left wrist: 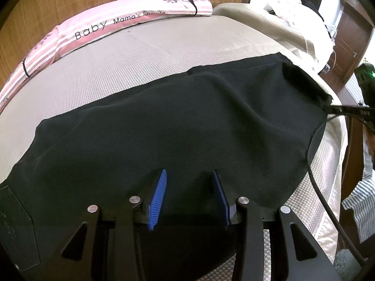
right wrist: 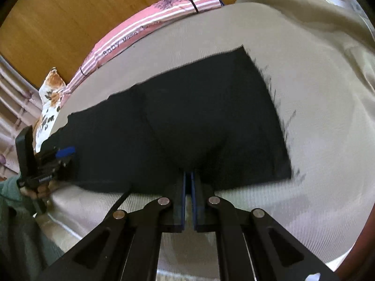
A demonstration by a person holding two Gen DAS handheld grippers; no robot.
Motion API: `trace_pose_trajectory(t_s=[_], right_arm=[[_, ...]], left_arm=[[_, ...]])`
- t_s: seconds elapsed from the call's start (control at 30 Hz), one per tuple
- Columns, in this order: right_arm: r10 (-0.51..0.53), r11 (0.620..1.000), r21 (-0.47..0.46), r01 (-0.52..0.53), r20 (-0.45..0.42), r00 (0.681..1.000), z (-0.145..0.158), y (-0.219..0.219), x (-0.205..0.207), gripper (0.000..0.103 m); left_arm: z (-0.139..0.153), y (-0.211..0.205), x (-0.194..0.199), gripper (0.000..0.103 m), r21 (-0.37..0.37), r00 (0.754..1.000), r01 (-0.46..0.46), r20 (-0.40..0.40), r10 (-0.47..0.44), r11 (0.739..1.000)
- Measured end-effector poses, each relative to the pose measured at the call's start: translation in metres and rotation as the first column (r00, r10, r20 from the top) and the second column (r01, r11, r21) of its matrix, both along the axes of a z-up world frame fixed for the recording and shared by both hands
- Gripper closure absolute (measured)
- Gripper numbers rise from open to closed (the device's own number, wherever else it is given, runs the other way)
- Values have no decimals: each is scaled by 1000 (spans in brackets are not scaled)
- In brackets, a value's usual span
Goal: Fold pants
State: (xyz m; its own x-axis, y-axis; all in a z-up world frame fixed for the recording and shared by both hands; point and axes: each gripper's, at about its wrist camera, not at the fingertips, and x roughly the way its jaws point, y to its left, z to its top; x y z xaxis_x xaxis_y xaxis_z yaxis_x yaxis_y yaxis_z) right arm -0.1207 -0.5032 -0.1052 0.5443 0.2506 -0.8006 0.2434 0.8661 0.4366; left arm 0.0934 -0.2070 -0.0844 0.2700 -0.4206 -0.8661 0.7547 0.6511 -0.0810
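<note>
Both wrist views look down closely; sharing the pants (left wrist: pixel 164 126) and bed (left wrist: pixel 140 53).

Beige woven bed (left wrist: pixel 145 53) carrying black pants (left wrist: pixel 178 126) spread flat near the front edge, pink striped pillow (left wrist: pixel 112 28) along the far side, beige blanket (left wrist: pixel 269 21) bunched beside it.

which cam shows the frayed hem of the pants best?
Right wrist. The pants' frayed hem runs nearly unobstructed down their right side, loose threads visible against the bed. In the left wrist view the frayed hem is only a short foreshortened strip near the right gripper.
</note>
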Motion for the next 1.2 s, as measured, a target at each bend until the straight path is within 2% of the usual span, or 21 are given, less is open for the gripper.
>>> trace_pose_trajectory(t_s=[0.03,0.13,0.23,0.3,0.33,0.43,0.53,0.57,0.7,0.8,0.9,0.97,1.0,1.07,1.1,1.13,1.2], right_arm=[[5,1000,21,-5,-16,1000,-1,1,-3,96],[20,1000,2,-19,-57,998,-2,7,-8,96],[-42,999,6,42,-6,999,11,-3,-9,91],[-91,996,-2,92,31,995,20,-14,-5,66],[-110,994,-8,111,47,993,24,-20,0,63],[-134,990,-37,137,63,989,31,-35,23,62],[-148,987,-45,152,76,986,36,-53,53,55],[-151,987,-34,154,83,985,37,-61,62,52],[-145,989,13,144,82,986,36,-96,97,51],[-116,991,76,113,38,993,24,-113,123,51],[-87,987,132,89,-20,996,5,-120,136,54],[-59,985,163,64,-32,998,-2,-117,139,70],[-54,985,165,58,-33,998,-4,-115,138,71],[-48,985,166,51,-23,999,-4,-113,135,76],[-54,984,170,57,-17,998,-4,-114,134,89],[-63,983,172,62,-2,998,-2,-114,131,97],[-65,993,106,58,69,995,16,-108,126,97]], left_arm=[[0,0,0,61,0,1000,0,1,0,1000],[0,0,-1,59,0,1000,2,3,-2,1000],[0,-1,-2,58,1,1000,5,8,-5,1000],[0,-1,-1,58,1,1000,6,9,-6,1000],[0,-1,-1,58,0,1000,5,8,-5,1000],[0,-1,-2,58,0,1000,5,9,-5,1000],[0,-1,-2,58,1,1000,7,12,-7,1000],[0,-2,-2,58,2,1000,8,12,-8,1000],[0,-2,-2,58,2,1000,9,12,-9,1000],[0,-2,-2,57,0,1000,9,11,-9,1000],[-1,-2,-1,56,-2,1000,12,11,-12,1000],[-1,-2,-1,55,-2,1000,12,10,-12,1000],[-1,-2,-1,55,-3,1000,12,10,-12,1000],[-1,-3,-1,54,-4,1000,11,8,-11,1000],[-1,-4,-1,54,-4,1000,8,8,-7,1000],[0,-5,0,54,-2,1000,2,8,-2,1000],[0,-6,2,54,-4,1000,-10,3,10,1000]])
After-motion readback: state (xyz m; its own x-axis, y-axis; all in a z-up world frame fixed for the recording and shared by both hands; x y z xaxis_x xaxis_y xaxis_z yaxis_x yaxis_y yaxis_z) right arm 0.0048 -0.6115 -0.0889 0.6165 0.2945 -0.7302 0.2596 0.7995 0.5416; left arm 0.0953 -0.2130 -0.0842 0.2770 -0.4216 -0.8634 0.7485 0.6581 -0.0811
